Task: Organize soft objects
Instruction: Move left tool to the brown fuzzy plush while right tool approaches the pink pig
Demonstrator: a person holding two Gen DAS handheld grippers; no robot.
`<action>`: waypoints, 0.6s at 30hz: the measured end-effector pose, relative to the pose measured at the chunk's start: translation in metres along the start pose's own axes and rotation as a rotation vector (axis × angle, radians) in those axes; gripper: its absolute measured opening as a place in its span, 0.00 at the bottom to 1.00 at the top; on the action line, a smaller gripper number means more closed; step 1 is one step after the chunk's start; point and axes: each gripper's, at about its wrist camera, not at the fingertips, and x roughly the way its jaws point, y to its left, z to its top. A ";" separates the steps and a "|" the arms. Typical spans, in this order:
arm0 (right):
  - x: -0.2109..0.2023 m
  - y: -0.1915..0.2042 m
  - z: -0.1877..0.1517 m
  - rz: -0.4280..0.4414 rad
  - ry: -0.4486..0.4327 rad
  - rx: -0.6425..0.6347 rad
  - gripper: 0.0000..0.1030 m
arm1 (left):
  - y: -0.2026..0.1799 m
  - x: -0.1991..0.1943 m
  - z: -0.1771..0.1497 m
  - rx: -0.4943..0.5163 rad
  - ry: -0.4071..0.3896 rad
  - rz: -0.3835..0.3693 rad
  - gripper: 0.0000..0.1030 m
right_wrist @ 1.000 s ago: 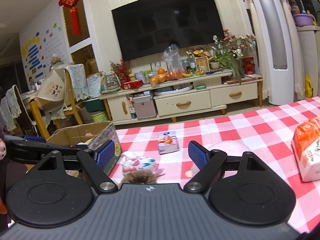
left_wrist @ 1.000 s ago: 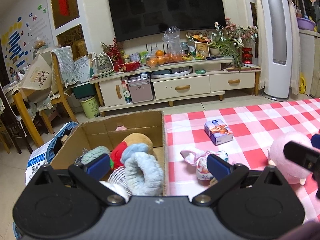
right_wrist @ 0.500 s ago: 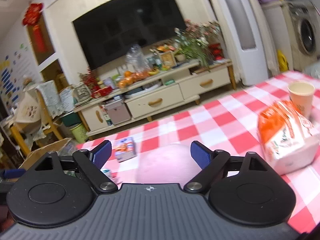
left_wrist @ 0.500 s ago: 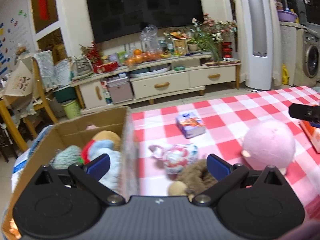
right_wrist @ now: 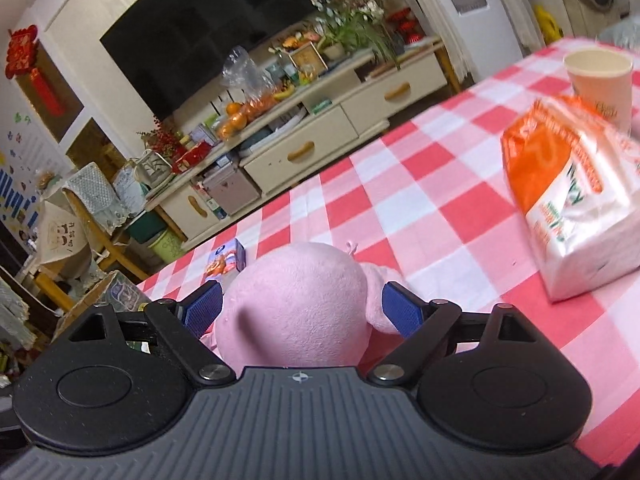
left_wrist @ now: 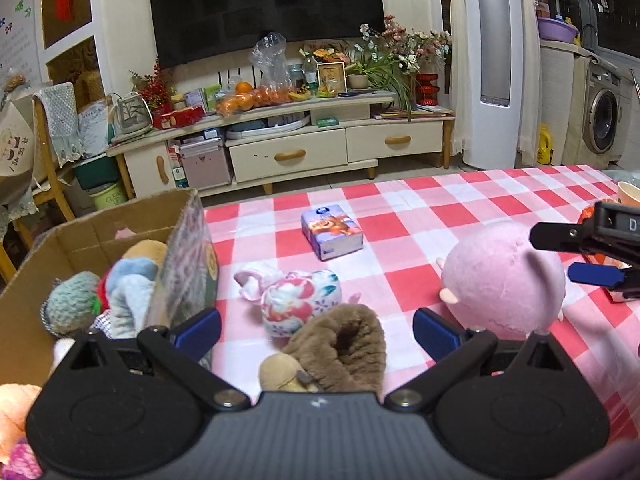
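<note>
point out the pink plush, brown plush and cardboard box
pink plush (right_wrist: 296, 312): right wrist view, on its rounded top.
brown plush (left_wrist: 340, 344): left wrist view, on its fur.
cardboard box (left_wrist: 100, 228): left wrist view, on its far inner wall.

Pink plush (right_wrist: 304, 304) btwn right gripper (right_wrist: 302, 310) pads: short matt fleece. Brown toy (left_wrist: 340, 344) just ahead of left gripper (left_wrist: 316, 330): shaggy fur. Box (left_wrist: 100, 232) to its left: matt cardboard w/ glossy tape. Tablecloth (right_wrist: 420, 200) smooth, checked. Tissue pack (right_wrist: 576, 200) right of right gripper: glossy plastic wrap. Cup (right_wrist: 600, 76) paper. Both gripper bodies matt ribbed plastic, blue textured pads
</note>
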 end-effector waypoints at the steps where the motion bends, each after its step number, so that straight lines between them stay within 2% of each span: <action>1: 0.000 0.002 -0.001 0.004 0.011 0.006 1.00 | -0.001 0.002 -0.001 -0.001 0.002 -0.003 0.98; 5: 0.003 0.009 -0.005 0.003 0.051 0.008 1.00 | -0.003 0.010 -0.003 -0.006 0.015 -0.018 0.96; 9: 0.002 0.011 -0.003 -0.002 0.047 -0.006 1.00 | -0.003 0.017 -0.006 -0.018 0.032 -0.011 0.95; 18: 0.006 0.009 0.001 0.012 0.041 0.008 1.00 | -0.012 0.028 -0.012 0.049 0.040 0.008 0.90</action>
